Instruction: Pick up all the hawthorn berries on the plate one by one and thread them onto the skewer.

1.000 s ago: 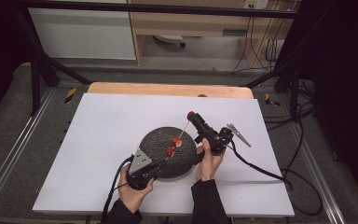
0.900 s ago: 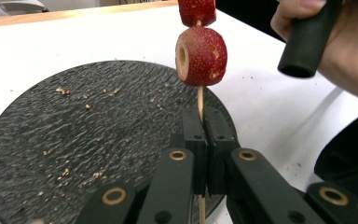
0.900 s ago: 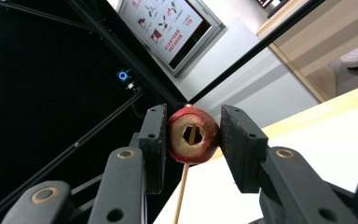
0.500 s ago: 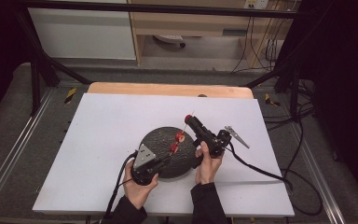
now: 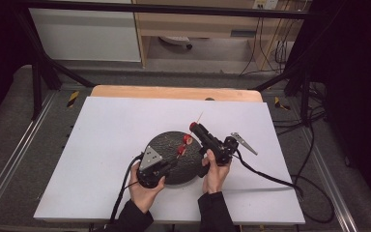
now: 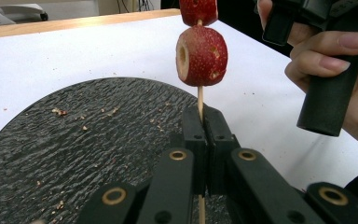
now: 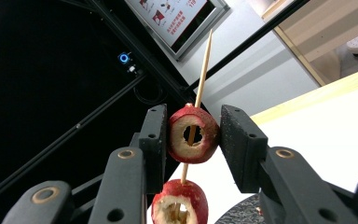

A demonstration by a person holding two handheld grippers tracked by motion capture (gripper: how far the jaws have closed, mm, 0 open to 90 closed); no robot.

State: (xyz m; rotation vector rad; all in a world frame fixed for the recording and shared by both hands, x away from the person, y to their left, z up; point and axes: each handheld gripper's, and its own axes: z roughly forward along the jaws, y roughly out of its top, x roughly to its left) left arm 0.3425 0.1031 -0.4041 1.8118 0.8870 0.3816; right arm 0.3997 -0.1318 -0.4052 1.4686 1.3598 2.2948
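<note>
now the skewer [image 5: 196, 124] slants up and away over the plate [image 5: 166, 142]; left gripper [image 6: 204, 122] pinches its base, right gripper [image 7: 192, 135] clamps the top fruit [image 7: 193, 133].

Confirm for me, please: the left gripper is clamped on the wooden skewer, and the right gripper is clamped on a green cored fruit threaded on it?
Not quite: the fruit in the right gripper is red, not green, as the right gripper view shows. The left gripper does clamp the skewer.

white table [image 5: 101, 145] lies open left of the slate plate [image 5: 166, 145]; metal piece [image 5: 244, 143] lies right.
</note>
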